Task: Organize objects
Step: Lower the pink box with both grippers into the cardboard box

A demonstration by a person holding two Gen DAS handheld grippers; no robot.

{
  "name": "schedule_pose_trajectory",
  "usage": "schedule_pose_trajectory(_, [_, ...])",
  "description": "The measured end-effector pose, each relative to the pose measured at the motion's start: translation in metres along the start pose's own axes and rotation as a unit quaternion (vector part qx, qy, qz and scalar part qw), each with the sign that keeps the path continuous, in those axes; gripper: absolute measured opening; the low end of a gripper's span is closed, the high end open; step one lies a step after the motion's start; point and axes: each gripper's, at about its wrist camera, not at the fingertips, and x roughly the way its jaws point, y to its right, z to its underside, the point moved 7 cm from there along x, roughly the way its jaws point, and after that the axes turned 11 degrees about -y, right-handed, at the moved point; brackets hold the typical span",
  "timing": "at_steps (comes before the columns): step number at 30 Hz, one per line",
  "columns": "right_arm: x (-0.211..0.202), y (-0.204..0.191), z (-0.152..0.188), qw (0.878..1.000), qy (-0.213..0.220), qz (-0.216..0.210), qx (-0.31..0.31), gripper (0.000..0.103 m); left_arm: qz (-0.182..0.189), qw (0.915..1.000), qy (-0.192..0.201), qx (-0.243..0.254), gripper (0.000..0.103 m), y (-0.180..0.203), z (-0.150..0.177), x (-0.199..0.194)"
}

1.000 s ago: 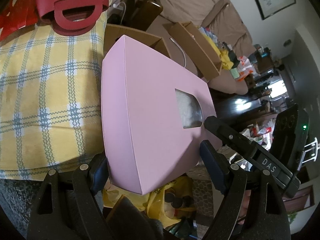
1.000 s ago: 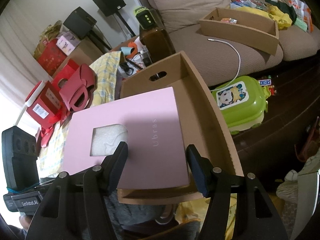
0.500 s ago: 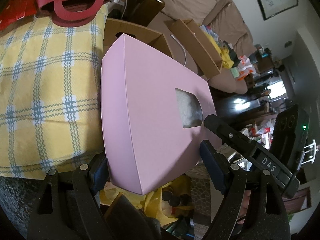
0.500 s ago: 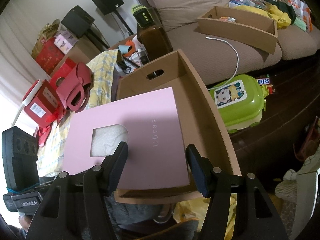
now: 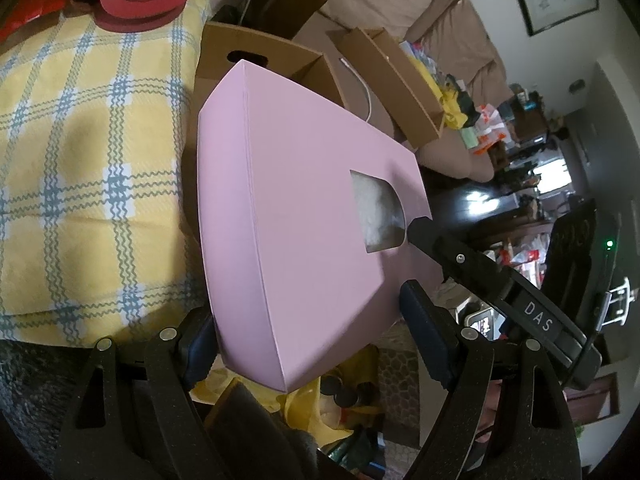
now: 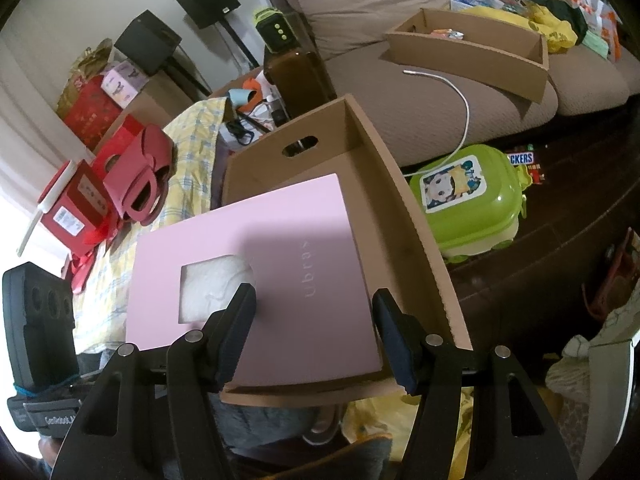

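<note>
Left wrist view shows our left gripper (image 5: 308,332) clamped across the near corner of the pink box (image 5: 304,208), its long axis running toward the frame's upper right. Our right gripper (image 6: 316,328) pinches that box's other edge, over the cardboard tray (image 6: 404,216) at mid-frame, so we judge lowering comes next.

A: Which item is shown?

B: A flat pink box (image 6: 256,280), rectangular, with a cut-out window on its top face revealing white padding; faint lettering runs beside the window.

A: Its pose?

B: Tilted, its far end over the open brown cardboard tray (image 6: 408,216), its window end overhanging the tray's left wall.

A: And the tray?

B: Shallow, with an oval handle slot in its far wall.
</note>
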Motion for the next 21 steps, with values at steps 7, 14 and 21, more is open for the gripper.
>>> schedule_pose_trajectory(7, [0.003,0.003,0.001,1.0,-0.003,0.006,0.0,0.062,0.005,0.9999,-0.009,-0.005,0.081,0.0,0.003,0.005])
schedule_pose_trajectory(14, [0.005,0.01,0.002,1.0,-0.008,0.009,0.004,0.062,0.01,0.9997,-0.022,-0.007,0.081,-0.001,0.005,0.014])
schedule_pose_trajectory(21, [0.011,0.016,0.003,1.0,-0.016,0.011,0.01,0.062,0.009,0.9995,-0.029,-0.011,0.081,-0.004,0.006,0.021])
